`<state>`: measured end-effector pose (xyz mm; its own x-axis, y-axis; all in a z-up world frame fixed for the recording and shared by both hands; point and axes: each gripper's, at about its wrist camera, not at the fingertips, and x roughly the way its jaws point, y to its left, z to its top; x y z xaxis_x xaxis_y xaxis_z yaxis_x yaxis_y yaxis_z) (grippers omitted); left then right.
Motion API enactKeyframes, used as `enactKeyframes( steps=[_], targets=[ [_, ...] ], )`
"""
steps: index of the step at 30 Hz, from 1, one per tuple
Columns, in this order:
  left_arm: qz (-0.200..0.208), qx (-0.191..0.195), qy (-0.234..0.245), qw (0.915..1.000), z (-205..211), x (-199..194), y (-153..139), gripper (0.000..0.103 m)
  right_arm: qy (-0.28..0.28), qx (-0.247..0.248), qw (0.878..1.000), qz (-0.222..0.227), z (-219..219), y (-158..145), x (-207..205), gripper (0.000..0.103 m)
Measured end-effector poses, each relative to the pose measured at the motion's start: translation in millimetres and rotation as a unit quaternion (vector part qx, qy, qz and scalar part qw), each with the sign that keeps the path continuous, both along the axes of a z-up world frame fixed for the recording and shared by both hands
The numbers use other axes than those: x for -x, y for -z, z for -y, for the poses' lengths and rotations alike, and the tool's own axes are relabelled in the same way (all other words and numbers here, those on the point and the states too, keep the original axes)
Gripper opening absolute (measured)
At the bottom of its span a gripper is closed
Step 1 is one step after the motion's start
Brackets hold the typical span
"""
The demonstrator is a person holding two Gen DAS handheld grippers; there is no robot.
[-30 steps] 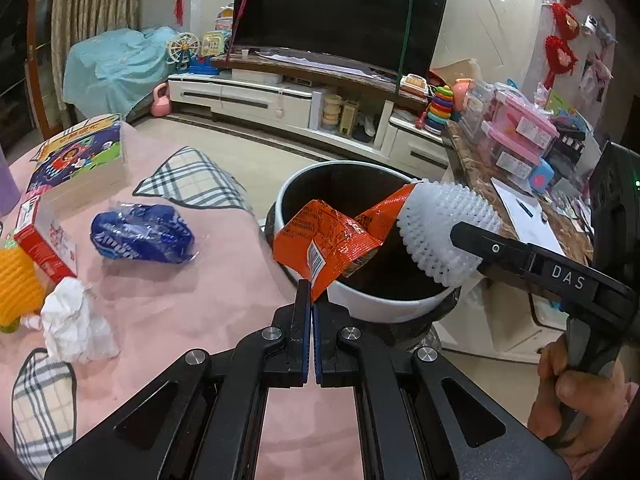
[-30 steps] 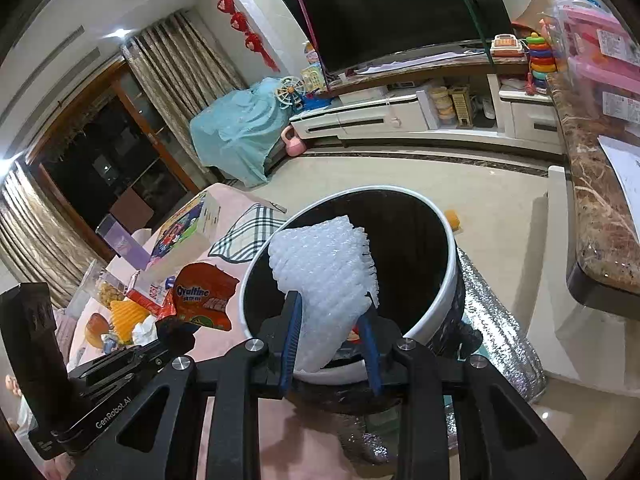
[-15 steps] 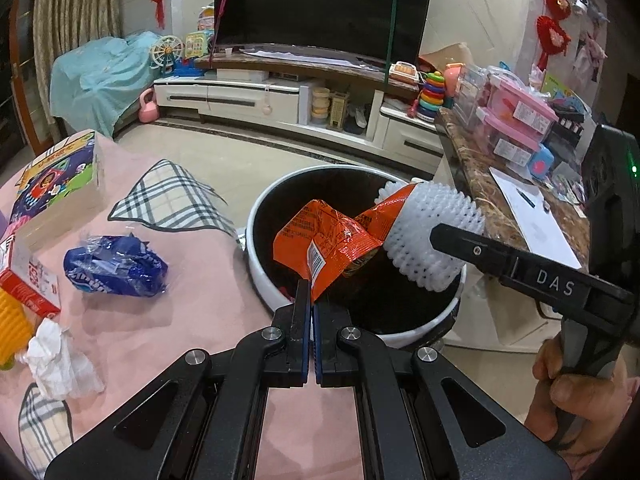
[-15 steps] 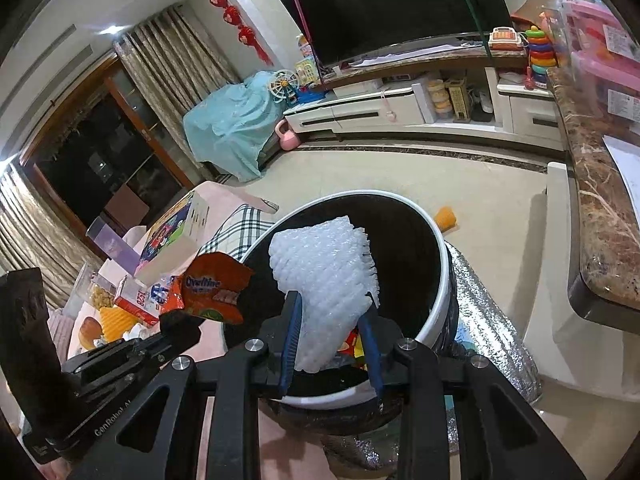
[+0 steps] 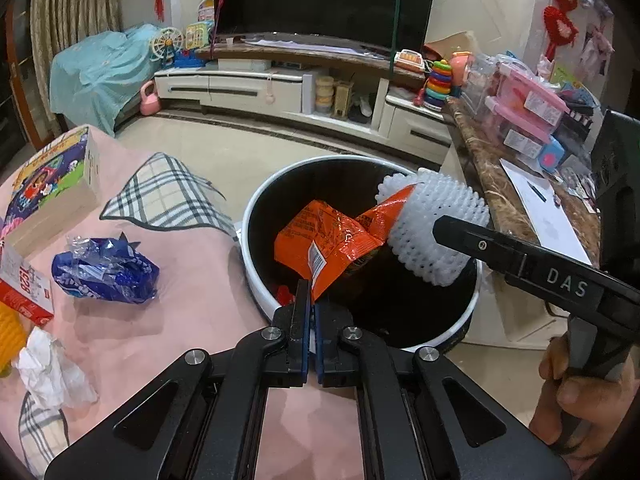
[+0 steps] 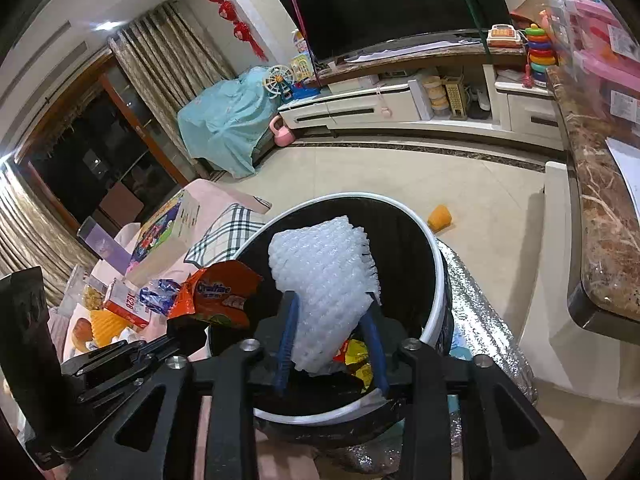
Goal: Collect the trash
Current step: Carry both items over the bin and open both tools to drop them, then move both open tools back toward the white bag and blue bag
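A black bin with a white rim point(image 5: 256, 216) stands beside the pink-clothed table. My left gripper point(image 5: 311, 292) is shut on the corner of an orange snack wrapper point(image 5: 320, 240), which hangs over the bin's mouth. In the right wrist view, a white foam net sleeve point(image 6: 324, 272) sits between the blue pads of my right gripper point(image 6: 332, 300), above the bin's rim point(image 6: 438, 264). The right jaws are opening, and the pads still touch the net on both sides. The same net point(image 5: 432, 224) leans against the wrapper. Coloured wrappers lie at the bottom of the bin.
On the table lie a crumpled blue wrapper point(image 5: 108, 272), a white tissue point(image 5: 48, 364), a red and white carton point(image 5: 24, 288) and a picture box point(image 5: 52, 176). A marble counter point(image 5: 492, 168) runs along the right. A hand point(image 5: 580, 392) holds the right gripper's handle.
Both grippers have drifted further over the bin's mouth with their loads. The right jaws have spread wider around the foam net. The left gripper's hold on the wrapper is unchanged.
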<state>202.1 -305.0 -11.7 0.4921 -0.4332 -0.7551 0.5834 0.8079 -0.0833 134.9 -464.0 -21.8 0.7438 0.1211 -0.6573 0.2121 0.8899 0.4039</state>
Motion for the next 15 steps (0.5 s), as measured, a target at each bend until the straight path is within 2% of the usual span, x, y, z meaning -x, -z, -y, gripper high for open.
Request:
enactKeyframes(
  steps=[1,5,9,11,15],
  targets=[
    [-0.004,0.0,0.001,1.0,0.5,-0.3,0.7,0.008,0.0,-0.001,1.0,-0.001,0.2,0.5,-0.3,0.044],
    [0.011,-0.005,-0.007,0.9999,-1.5,4.8,-1.7,0.041,0.007,-0.007,1.0,-0.003,3.0,1.7,1.8,0.055],
    [0.009,0.009,-0.019,0.9997,-14.6,8.2,-4.0,0.042,0.015,-0.008,1.0,0.001,5.0,-1.0,6.4,0.062],
    [0.009,0.015,-0.027,0.9995,-24.5,12.2,-3.7,0.046,0.018,-0.009,1.0,0.006,3.8,-3.5,8.8,0.073],
    [0.008,0.02,-0.046,0.9987,-46.0,19.2,-0.5,0.052,0.013,-0.011,1.0,0.016,-5.5,-7.3,13.0,0.079]
  ],
)
